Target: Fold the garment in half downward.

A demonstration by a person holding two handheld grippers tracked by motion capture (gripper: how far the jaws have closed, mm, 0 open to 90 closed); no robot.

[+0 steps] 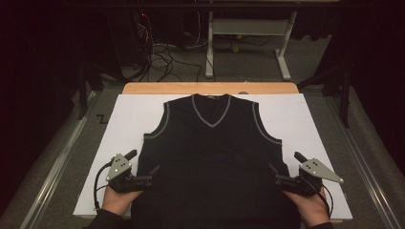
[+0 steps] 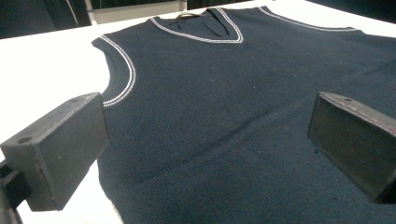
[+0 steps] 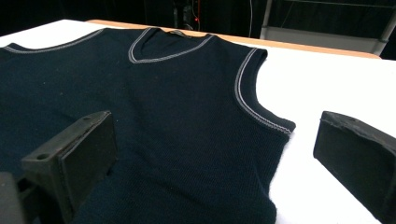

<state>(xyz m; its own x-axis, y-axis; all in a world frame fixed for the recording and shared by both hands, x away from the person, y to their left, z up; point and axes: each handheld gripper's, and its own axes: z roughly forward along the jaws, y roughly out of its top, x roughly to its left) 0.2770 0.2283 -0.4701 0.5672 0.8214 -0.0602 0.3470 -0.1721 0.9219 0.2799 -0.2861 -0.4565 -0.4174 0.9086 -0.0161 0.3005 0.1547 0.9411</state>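
Note:
A dark navy sleeveless V-neck vest (image 1: 210, 152) with white trim lies flat, face up, on a white board (image 1: 129, 114), neck away from me. My left gripper (image 1: 154, 172) rests at the vest's lower left side edge, jaws open and pointing inward, nothing between them. In the left gripper view the vest (image 2: 243, 116) spreads ahead, its left edge just between the jaws. My right gripper (image 1: 272, 172) mirrors it at the lower right side edge, open and holding nothing. The right gripper view shows the vest (image 3: 154, 121) and its armhole trim ahead.
The white board lies on a wooden table (image 1: 143, 88) whose far edge shows beyond the collar. Bare board (image 3: 317, 93) flanks the vest on both sides. Behind the table stand a desk frame (image 1: 248, 43) and tangled cables (image 1: 162, 59) on the floor.

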